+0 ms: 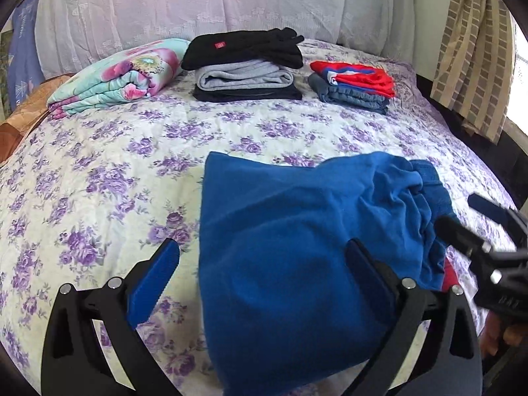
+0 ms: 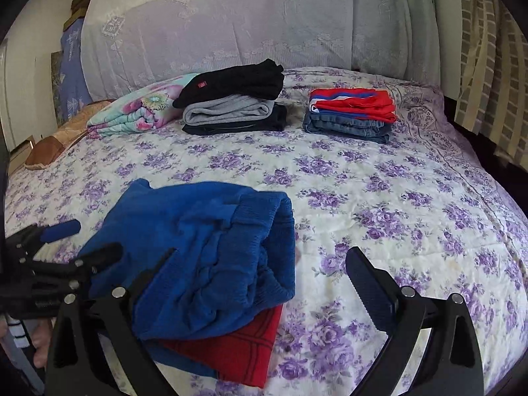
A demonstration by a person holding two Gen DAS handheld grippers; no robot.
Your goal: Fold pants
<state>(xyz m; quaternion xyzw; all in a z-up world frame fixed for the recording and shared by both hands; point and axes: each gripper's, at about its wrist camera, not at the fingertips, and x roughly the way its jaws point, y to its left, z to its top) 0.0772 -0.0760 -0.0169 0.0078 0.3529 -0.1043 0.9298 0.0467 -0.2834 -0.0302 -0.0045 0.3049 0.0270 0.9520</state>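
Observation:
Blue fleece pants (image 1: 297, 250) lie folded on the floral bedspread, waistband bunched at the right end; they also show in the right wrist view (image 2: 198, 250), lying on a red cloth (image 2: 237, 353). My left gripper (image 1: 260, 270) is open and empty, its right finger resting on the pants and its left finger over the bedspread. My right gripper (image 2: 260, 280) is open and empty, its left finger at the pants' near edge and its right finger over bare bedspread. Each gripper shows in the other's view, the right (image 1: 468, 221) and the left (image 2: 85, 241).
At the back of the bed (image 2: 396, 198) stand a stack of black and grey folded clothes (image 1: 244, 66), a stack with a red top and jeans (image 1: 353, 85), and a folded floral blanket (image 1: 118, 79). Large pillows (image 1: 198, 3) lie behind. A checked curtain (image 1: 472, 52) hangs at the right.

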